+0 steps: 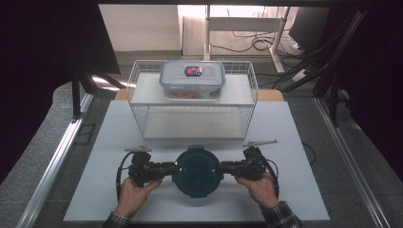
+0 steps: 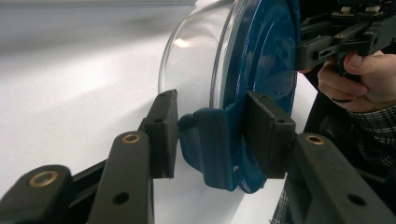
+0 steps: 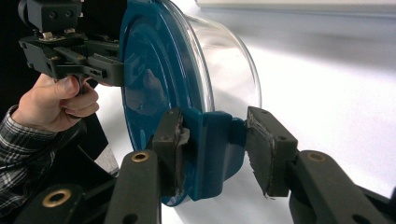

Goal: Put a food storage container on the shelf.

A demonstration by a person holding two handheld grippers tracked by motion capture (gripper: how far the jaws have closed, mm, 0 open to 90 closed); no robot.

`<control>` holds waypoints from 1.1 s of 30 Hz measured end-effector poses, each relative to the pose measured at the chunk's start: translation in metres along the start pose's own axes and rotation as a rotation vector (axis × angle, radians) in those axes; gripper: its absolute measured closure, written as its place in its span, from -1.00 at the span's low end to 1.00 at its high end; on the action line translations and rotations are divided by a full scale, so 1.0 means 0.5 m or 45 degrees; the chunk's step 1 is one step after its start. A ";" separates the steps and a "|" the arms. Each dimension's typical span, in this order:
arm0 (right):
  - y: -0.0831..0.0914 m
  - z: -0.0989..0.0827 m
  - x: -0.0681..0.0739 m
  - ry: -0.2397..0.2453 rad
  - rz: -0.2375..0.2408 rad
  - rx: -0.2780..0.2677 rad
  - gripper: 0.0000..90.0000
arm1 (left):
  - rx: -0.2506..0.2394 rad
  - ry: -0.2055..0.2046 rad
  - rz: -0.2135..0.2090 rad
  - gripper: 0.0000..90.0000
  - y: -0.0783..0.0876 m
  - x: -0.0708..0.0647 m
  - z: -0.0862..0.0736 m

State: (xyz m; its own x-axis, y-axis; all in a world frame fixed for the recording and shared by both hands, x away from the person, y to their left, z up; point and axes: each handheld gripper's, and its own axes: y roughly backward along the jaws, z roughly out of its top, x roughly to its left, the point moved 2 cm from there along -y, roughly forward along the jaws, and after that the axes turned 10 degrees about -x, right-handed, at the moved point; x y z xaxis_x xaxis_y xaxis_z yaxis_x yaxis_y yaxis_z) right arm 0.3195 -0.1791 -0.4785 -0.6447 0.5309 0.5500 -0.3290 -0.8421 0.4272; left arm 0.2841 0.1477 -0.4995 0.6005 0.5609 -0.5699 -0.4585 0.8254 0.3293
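High view: two hands come in from the near edge of the white bench [image 1: 95,190], the left hand [image 1: 134,192] and right hand [image 1: 259,187] each with a gripper, and between them sits a round bowl [image 1: 197,172] with a blue lid, close to the near edge and about midway across. The left gripper [image 1: 172,168] meets the bowl's left side and the right gripper [image 1: 223,167] its right side, both pointing inward along one line across the bench. Bare bench lies open to either side of the hands and in a strip between the bowl and the wire basket [image 1: 138,90] farther back. The bowl is round, so no long axis shows; its lid faces up, and a clip [image 2: 212,147] hangs down each side. In the left gripper view the fingers [image 2: 161,133] straddle one blue clip, the lid-side finger touching the lid's rim, the other just beside the clip with a thin gap, so they stand narrow about it without a plain clamp. In the right gripper view the fingers [image 3: 170,149] bracket the opposite clip [image 3: 215,154]: the lid-side pad presses the lid's face, the other sits just off the clip's outer end. Farther back, the basket stands across the bench's far half, holding a shelf on which a clear box [image 1: 192,78] with a grey lid rests. Beyond it the floor carries cables [image 1: 259,45].
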 end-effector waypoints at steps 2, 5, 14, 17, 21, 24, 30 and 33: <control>0.004 0.006 0.006 0.017 -0.002 -0.014 0.29 | -0.010 -0.004 -0.006 0.26 0.003 -0.003 0.007; 0.010 0.018 0.015 0.040 -0.010 -0.028 0.29 | -0.021 -0.017 -0.011 0.26 0.007 -0.008 0.021; 0.030 0.073 0.042 0.099 0.004 -0.092 0.29 | -0.065 -0.083 -0.013 0.27 0.027 -0.034 0.097; 0.037 0.097 0.052 0.121 0.004 -0.113 0.29 | -0.074 -0.098 -0.018 0.27 0.032 -0.040 0.123; 0.044 0.126 0.061 0.141 0.007 -0.136 0.29 | -0.090 -0.109 -0.021 0.27 0.039 -0.048 0.164; 0.049 0.152 0.064 0.148 0.014 -0.151 0.29 | -0.097 -0.128 -0.015 0.27 0.043 -0.055 0.191; 0.058 0.204 0.078 0.165 0.022 -0.176 0.29 | -0.108 -0.152 -0.011 0.27 0.055 -0.069 0.249; 0.064 0.232 0.089 0.182 0.019 -0.187 0.29 | -0.112 -0.160 -0.015 0.27 0.061 -0.077 0.278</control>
State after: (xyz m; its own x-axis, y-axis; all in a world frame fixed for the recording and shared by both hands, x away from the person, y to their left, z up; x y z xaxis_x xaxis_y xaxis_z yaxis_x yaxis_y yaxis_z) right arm 0.3603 -0.1714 -0.3571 -0.7384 0.5081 0.4434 -0.4091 -0.8602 0.3044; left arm 0.3383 0.1603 -0.3628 0.6811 0.5593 -0.4726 -0.5031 0.8264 0.2529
